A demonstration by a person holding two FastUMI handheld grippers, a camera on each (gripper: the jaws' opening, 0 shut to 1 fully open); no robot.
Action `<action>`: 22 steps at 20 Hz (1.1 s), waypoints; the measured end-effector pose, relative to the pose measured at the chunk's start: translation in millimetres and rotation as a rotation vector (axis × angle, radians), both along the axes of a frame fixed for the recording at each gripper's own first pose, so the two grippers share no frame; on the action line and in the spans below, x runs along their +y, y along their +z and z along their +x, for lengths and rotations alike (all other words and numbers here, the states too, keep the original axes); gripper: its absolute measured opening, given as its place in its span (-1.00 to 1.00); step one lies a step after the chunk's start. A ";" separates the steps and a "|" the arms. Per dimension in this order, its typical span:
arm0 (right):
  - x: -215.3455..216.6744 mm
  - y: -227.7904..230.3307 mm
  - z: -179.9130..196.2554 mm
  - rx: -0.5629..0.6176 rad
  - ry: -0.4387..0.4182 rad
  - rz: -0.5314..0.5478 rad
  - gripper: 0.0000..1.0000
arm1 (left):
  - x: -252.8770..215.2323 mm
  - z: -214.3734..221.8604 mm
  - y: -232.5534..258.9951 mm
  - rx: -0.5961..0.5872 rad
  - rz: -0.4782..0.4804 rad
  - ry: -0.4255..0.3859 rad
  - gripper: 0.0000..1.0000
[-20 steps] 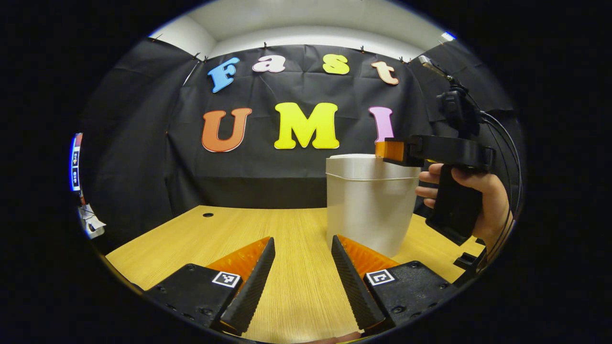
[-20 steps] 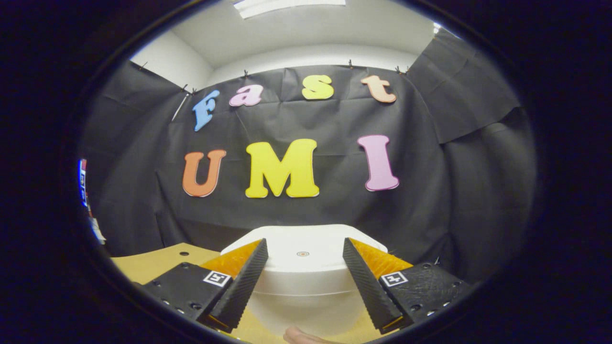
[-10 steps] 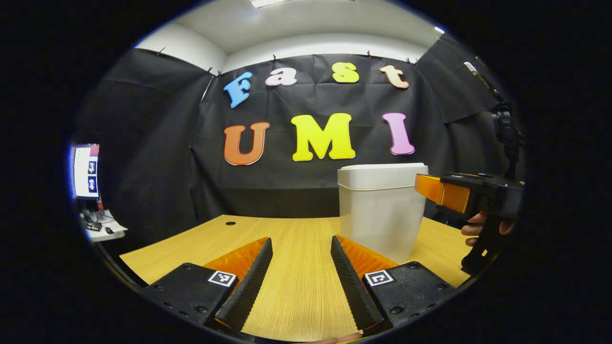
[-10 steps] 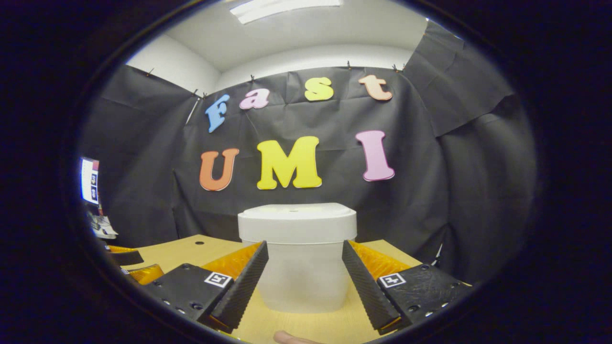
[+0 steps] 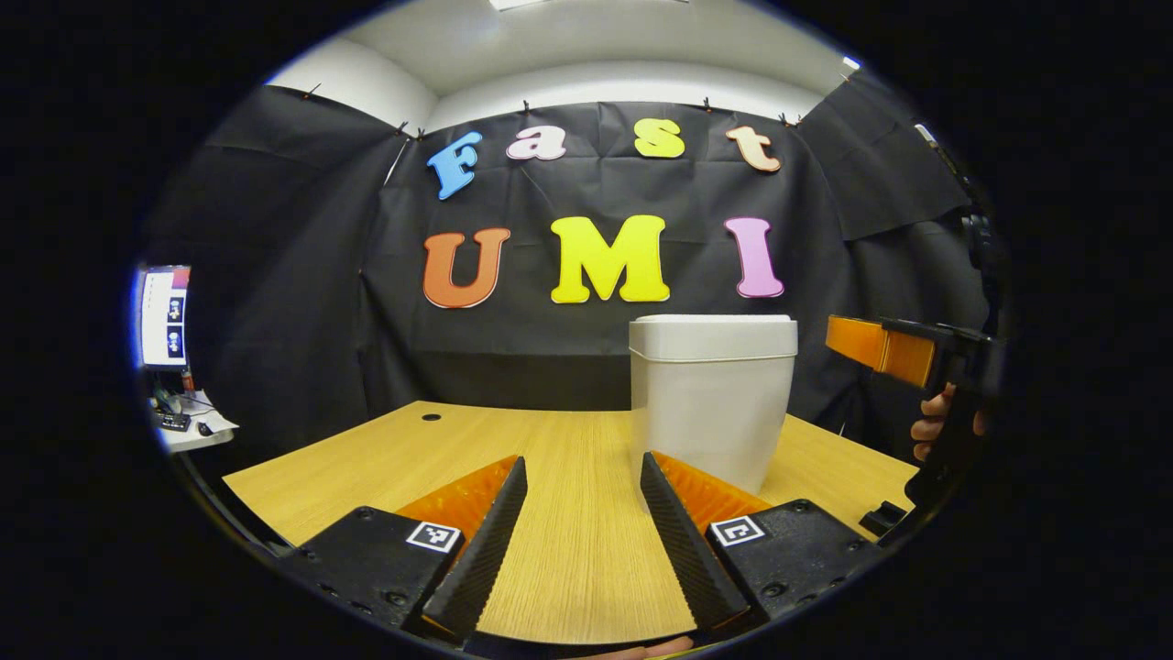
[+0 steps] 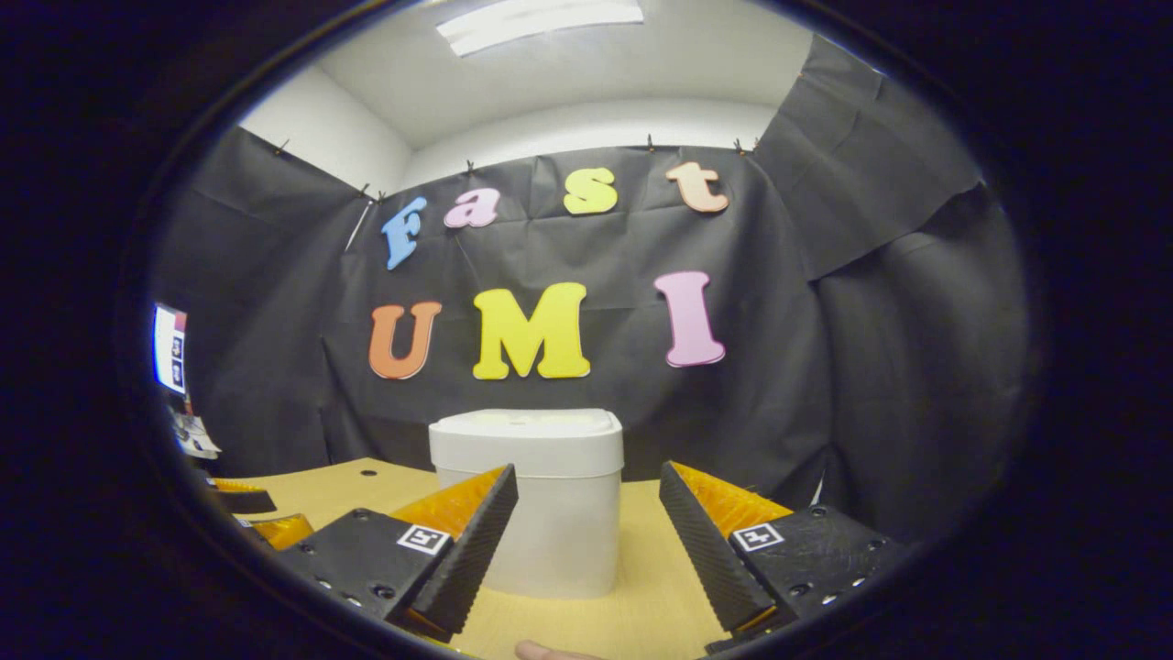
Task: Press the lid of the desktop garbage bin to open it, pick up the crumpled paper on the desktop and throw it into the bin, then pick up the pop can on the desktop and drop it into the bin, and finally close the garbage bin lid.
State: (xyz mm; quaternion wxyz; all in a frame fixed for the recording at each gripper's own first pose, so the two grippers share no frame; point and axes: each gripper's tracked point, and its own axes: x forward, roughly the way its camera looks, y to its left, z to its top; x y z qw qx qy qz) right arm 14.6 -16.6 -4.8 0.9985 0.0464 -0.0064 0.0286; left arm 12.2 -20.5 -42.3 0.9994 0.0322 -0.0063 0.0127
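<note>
Right gripper view — bin (image 6: pixel 541 513) lidded, tongs (image 6: pixel 586 541) apart.

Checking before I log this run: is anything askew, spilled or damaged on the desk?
Nothing stands out. The bin stands upright on the desk with its lid shut and level; no spill or damage shows.

Both low over table (image 5: pixel 568 550), facing bin (image 5: pixel 710 394)
</note>
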 end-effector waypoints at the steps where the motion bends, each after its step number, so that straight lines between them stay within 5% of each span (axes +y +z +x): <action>1: 5.4 -4.2 -3.0 0.026 0.009 -0.011 0.92 | 3.1 -3.4 2.4 -0.005 0.001 0.002 0.68; 7: 43.4 -20.8 -7.2 0.082 0.071 -0.136 0.92 | 10.3 -7.3 5.1 -0.006 0.030 0.011 0.68; 22: 38.2 -15.4 -8.2 0.075 0.061 -0.077 0.90 | -1.8 -4.9 -4.0 0.017 0.019 -0.023 0.68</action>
